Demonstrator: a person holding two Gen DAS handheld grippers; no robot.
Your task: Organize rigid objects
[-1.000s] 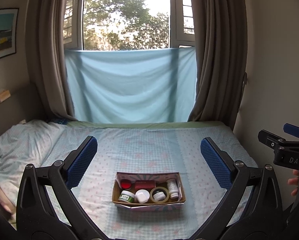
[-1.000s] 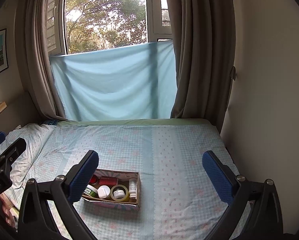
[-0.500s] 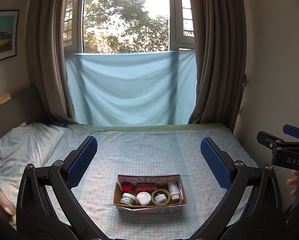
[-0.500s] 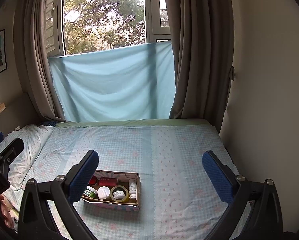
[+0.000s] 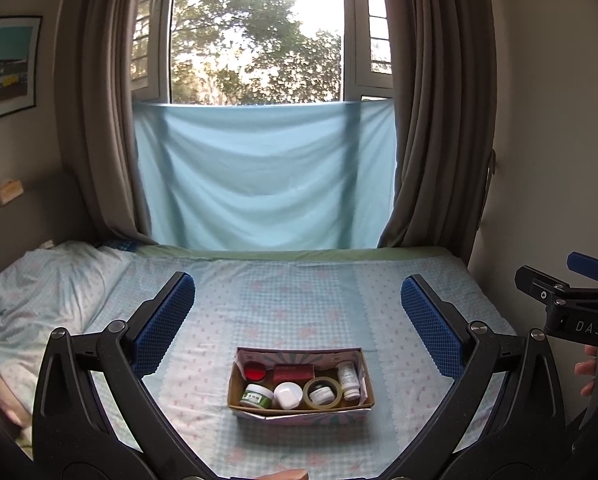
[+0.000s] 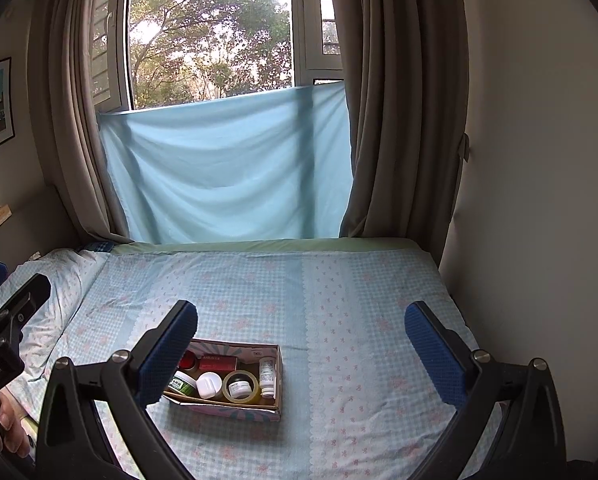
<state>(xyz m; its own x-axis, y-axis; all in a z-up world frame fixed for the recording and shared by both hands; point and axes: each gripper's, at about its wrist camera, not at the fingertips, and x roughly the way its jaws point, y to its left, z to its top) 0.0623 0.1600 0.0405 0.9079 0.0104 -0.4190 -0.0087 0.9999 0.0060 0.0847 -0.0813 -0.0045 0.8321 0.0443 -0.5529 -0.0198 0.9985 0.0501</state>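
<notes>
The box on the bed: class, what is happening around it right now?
A person holds a two-finger gripper in each hand above a bed. Both the left gripper and right gripper are open and empty, touching nothing. A cardboard box sits on the sheet, holding a green-labelled jar, a white jar, a tape roll, a small white bottle and red items.

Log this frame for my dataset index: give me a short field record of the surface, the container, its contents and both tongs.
surface: bed with a blue checked sheet
container: open cardboard box, resting on the bed
contents: red-lidded jar, red box, green jar, white jar, tape roll ringing a small jar, white bottle
left tongs: open, empty, above the bed, short of the box
right tongs: open, empty, box at lower left of its view
background: blue cloth hung over the window
</notes>
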